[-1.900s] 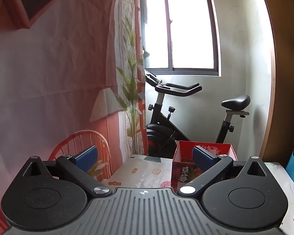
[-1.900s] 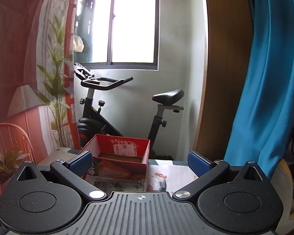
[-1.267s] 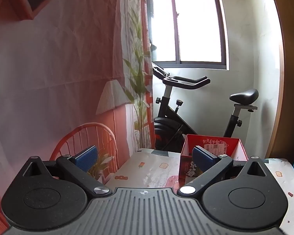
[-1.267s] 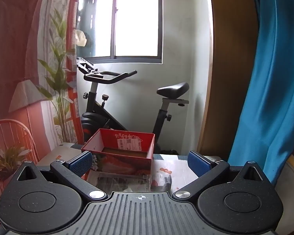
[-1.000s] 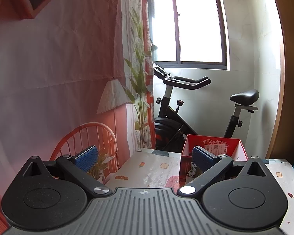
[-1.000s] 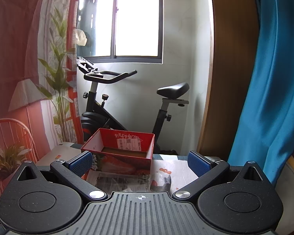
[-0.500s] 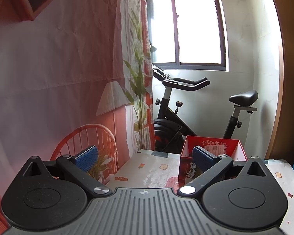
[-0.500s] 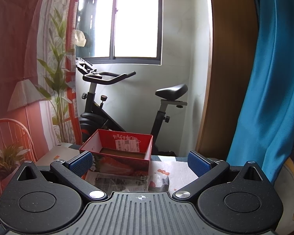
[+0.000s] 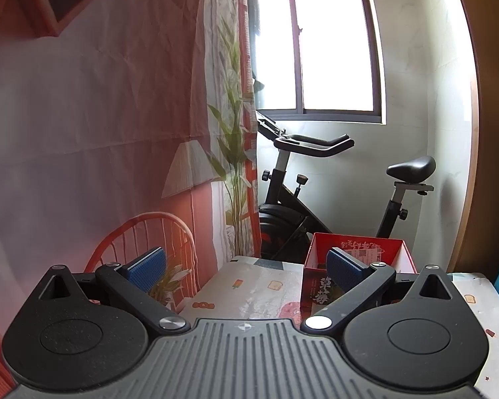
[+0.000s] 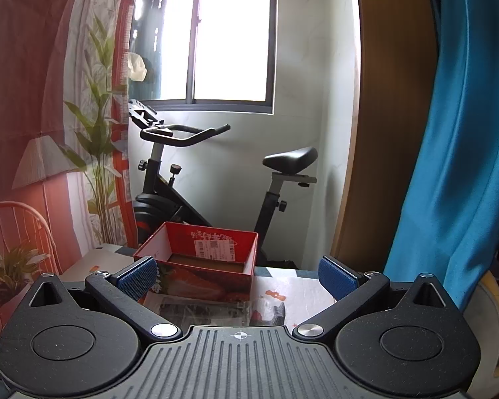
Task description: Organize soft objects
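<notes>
A red open cardboard box [image 10: 203, 259] stands at the far end of a table with a patterned cloth [image 9: 249, 296]; it also shows in the left wrist view [image 9: 359, 259]. Its inside looks empty from here. A clear plastic packet [image 10: 203, 309] lies on the table just in front of the box. My left gripper [image 9: 246, 266] is open and empty, held above the table's near left part. My right gripper [image 10: 238, 277] is open and empty, above the packet and short of the box. No soft object is in view.
A black exercise bike [image 10: 189, 179] stands behind the table under a window [image 10: 233, 33]. A printed backdrop cloth [image 9: 99, 133] hangs on the left. A blue curtain [image 10: 455, 133] hangs on the right next to a wooden door frame [image 10: 382, 116].
Both grippers have drifted slightly; the views tilted up a little then settled. Both stay open and empty.
</notes>
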The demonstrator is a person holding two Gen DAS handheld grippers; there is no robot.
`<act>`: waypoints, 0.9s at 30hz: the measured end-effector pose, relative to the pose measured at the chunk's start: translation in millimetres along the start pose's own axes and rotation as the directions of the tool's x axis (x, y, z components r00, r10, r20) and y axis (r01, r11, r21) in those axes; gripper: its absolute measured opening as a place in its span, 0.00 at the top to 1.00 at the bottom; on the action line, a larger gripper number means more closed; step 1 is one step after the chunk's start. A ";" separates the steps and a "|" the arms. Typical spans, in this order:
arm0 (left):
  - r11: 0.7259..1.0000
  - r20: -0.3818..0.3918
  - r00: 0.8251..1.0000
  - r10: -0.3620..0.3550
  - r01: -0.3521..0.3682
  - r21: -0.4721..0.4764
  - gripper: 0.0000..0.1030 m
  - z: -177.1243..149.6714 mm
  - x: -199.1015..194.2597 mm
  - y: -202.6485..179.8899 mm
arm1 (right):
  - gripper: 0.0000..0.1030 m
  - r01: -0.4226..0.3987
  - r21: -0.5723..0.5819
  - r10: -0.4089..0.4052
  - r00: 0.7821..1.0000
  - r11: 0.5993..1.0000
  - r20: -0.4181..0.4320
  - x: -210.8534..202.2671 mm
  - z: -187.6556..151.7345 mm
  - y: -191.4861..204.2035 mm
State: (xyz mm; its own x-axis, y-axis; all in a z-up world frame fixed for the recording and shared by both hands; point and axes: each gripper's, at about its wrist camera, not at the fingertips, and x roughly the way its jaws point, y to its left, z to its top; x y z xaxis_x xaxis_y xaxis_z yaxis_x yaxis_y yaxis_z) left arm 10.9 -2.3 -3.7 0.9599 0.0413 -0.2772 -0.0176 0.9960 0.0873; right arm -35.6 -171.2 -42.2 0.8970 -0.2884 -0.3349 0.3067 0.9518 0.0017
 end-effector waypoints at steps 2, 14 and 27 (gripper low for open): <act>1.000 0.000 1.000 -0.002 0.002 -0.001 0.00 -0.5 0.0 0.0 | 0.00 0.000 -0.001 0.000 1.000 1.000 -0.001 -0.1 -0.3 0.1; 1.000 -0.009 1.000 -0.010 0.010 -0.002 0.00 0.1 3.4 2.2 | 0.00 0.004 -0.001 -0.004 1.000 1.000 -0.001 -1.1 -0.5 0.2; 1.000 -0.013 1.000 -0.022 0.022 -0.005 0.00 -0.8 6.6 4.8 | 0.00 0.006 0.000 -0.006 1.000 1.000 -0.003 -0.4 -0.8 -0.1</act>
State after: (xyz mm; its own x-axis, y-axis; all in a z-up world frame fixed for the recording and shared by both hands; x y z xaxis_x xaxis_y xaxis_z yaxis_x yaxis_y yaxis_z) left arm 17.0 2.9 -6.0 0.9563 0.0207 -0.2917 0.0019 0.9970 0.0769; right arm -36.3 -171.1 -42.9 0.8944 -0.2937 -0.3373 0.3119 0.9501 -0.0002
